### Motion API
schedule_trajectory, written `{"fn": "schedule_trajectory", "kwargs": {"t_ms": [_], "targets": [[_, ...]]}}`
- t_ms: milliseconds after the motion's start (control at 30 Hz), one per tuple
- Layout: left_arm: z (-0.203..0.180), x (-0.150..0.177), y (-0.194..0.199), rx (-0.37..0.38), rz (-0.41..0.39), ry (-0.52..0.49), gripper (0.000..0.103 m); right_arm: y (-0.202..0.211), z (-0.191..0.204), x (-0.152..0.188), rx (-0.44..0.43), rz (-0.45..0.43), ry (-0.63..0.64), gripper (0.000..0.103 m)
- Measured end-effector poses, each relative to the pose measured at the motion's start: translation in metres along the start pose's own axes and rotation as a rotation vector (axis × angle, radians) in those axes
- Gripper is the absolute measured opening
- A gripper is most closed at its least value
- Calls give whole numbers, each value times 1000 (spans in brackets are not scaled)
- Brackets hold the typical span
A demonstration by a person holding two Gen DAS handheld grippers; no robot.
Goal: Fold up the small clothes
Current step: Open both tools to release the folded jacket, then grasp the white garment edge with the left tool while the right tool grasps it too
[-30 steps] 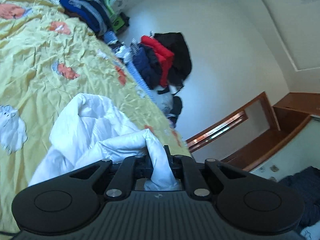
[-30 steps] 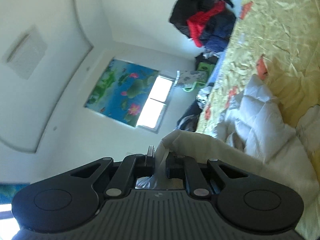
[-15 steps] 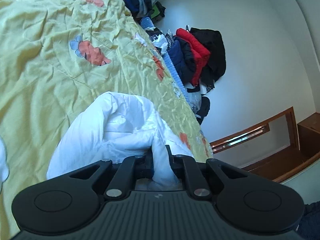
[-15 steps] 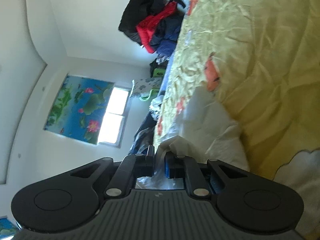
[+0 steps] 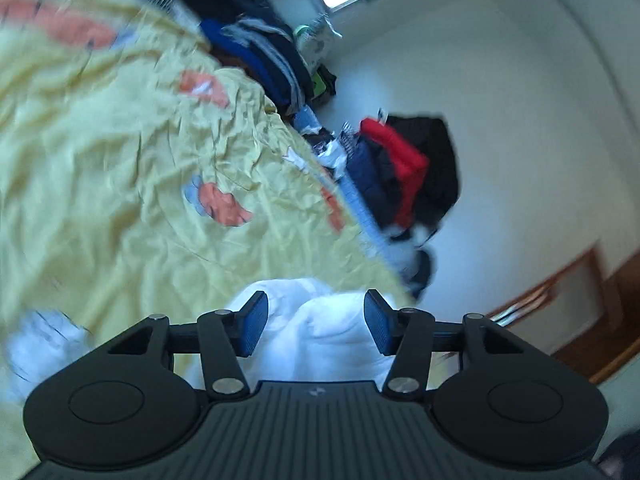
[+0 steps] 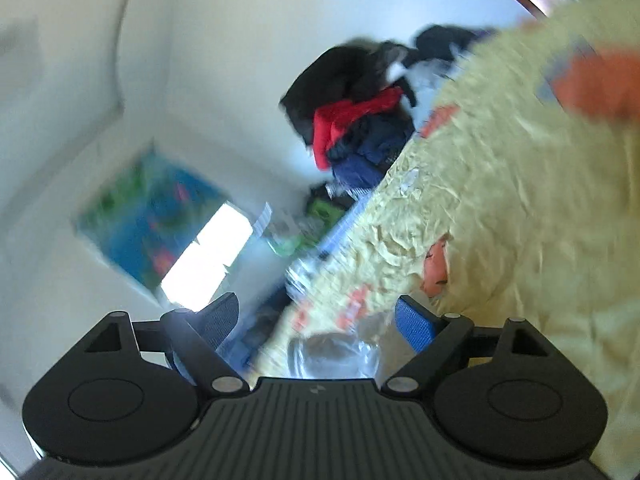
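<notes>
Garment: the rumpled white cloth garment lies on the creased yellow bedspread with orange patches, at 6 o'clock in the left wrist view. Left gripper jaws have just been opening; the cloth sits between the blue pads, apparently unclamped. Right gripper jaws have also just been opening and stand wide; between them lies blurred bedspread and something pale, unidentifiable.

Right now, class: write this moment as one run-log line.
left gripper: just opened, white garment loose between jaws | right gripper: just opened, holding nothing | yellow bedspread: underneath
</notes>
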State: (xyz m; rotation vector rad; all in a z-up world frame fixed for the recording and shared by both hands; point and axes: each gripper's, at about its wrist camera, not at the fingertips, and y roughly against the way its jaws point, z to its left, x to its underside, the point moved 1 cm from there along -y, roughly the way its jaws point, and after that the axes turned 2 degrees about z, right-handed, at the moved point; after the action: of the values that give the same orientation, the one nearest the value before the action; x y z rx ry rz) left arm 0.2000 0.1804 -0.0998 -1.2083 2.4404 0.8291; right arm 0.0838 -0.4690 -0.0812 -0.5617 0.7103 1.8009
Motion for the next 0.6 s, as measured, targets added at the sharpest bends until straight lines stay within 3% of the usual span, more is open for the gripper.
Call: {"fn": "schedule_trajectory", "kwargs": {"t_ms": [100,133,167,267,400,467,500,533,567,600], "targets": [[-24,12,-6,-51,46,-151,52,-23,35,9,116,75,284,82],[-33,18,-6,-57,48,-210,58,-34,43,12,139,117,363,82],[-39,24,-6,-70,43,-265,70,-42,49,14,153,146,424,83],[-58,37,-13,-135,5,-438,77,-63,56,26,189,222,614,83],[-75,46,-37,-180,45,-603,77,-81,52,31,191,277,668,82],[-81,49,-50,-236,29,-671,77,-88,53,32,181,273,668,81],[-82,50,-55,-258,18,-696,77,-87,54,34,177,271,668,75],[-83,51,-61,-264,23,-711,75,-91,53,34,174,274,662,60],[-83,53,-66,-267,35,-709,60,-93,51,34,183,275,648,52],[-82,54,-70,-275,52,-699,46,-94,50,35,195,277,631,32]]}}
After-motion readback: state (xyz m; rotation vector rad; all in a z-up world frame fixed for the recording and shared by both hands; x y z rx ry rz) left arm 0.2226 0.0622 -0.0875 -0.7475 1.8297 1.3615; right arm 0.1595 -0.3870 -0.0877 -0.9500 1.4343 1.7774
